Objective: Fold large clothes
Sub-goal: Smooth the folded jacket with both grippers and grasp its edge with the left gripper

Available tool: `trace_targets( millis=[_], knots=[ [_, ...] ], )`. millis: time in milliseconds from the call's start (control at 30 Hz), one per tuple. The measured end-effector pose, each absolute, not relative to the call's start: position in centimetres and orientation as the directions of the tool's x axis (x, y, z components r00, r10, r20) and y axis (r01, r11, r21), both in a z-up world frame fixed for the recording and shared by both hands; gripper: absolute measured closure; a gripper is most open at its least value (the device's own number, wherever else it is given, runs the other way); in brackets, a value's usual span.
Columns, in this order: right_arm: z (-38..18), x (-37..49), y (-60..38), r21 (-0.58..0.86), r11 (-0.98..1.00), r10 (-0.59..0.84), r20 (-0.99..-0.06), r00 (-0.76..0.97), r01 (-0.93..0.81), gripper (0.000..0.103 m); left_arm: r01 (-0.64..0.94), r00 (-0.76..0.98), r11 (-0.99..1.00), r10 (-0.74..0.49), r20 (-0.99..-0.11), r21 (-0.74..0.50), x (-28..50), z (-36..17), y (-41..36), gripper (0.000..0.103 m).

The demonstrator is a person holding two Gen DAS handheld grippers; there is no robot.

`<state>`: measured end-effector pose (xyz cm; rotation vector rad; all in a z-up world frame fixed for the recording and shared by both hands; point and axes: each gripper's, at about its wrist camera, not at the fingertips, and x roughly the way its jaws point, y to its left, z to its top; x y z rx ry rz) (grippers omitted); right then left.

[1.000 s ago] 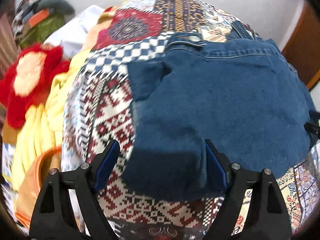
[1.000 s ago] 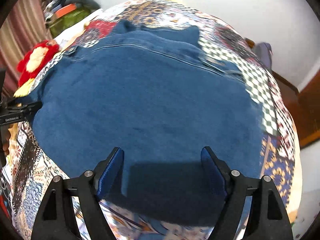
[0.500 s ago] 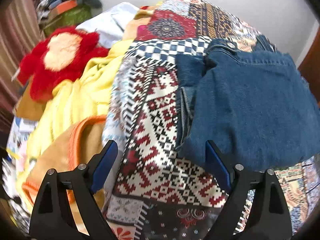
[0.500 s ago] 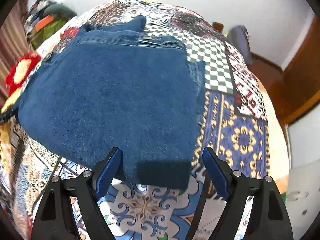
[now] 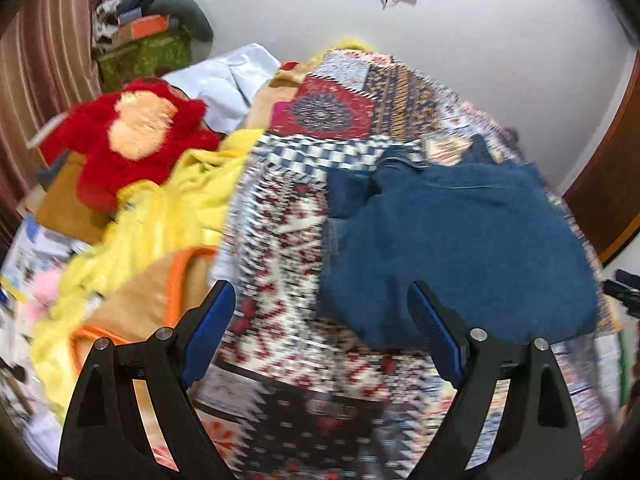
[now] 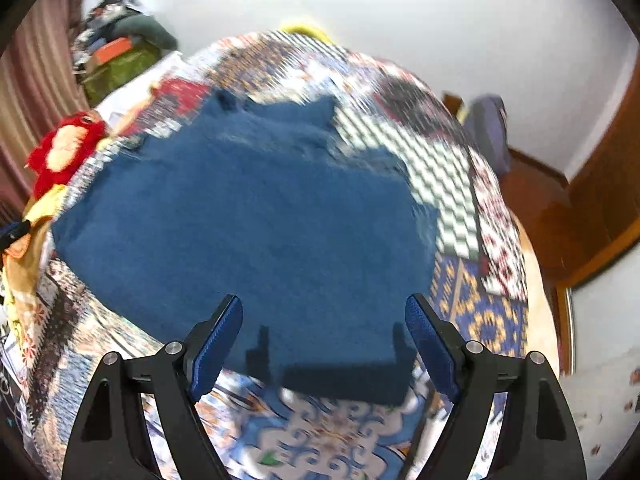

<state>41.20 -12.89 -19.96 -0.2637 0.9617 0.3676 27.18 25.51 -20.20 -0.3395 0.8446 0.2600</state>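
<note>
Folded blue jeans (image 5: 460,240) lie flat on a patchwork bedspread (image 5: 280,240). In the left wrist view they sit to the right of centre, and my left gripper (image 5: 320,328) hangs open above the spread just off their left edge, nothing between its blue pads. In the right wrist view the jeans (image 6: 248,220) fill the middle. My right gripper (image 6: 324,340) is open above their near edge, clear of the cloth, and its shadow falls on the denim.
A red plush toy (image 5: 136,136), a yellow cloth (image 5: 168,216) and an orange-trimmed tan garment (image 5: 152,292) crowd the bed's left side. White fabric (image 5: 228,84) lies behind them. A wooden door (image 6: 600,208) stands at the right, with a chair (image 6: 488,128) beside the bed.
Both grippers have let go of the jeans' near edge and lifted away. The left one has swung leftward off the denim; the right one has backed up, showing more of the bed.
</note>
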Motion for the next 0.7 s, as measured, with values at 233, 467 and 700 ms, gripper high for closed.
trace_targets(
  millis=[233,467,700],
  knots=[
    [-18.2,41.0,-6.8,-0.03,0.858,0.291,-0.794,0.534,-0.513,0.021,-0.319,0.576,0.872,-0.133,-0.807,-0.371,28.8,-24.5,22.0,0.015],
    [-21.7,41.6,-2.8,-0.044,0.818,0.289,-0.831,0.475,-0.574,0.021,-0.336,0.535,0.8,-0.272,-0.8,-0.497,30.9,-27.9,20.2,0.015],
    [-26.7,42.7,-2.1,-0.018,0.818,0.263,-0.877,0.402,-0.575,0.018,-0.357,0.567,0.703,-0.36,-0.741,-0.615,33.9,-29.2,20.1,0.014]
  ],
)
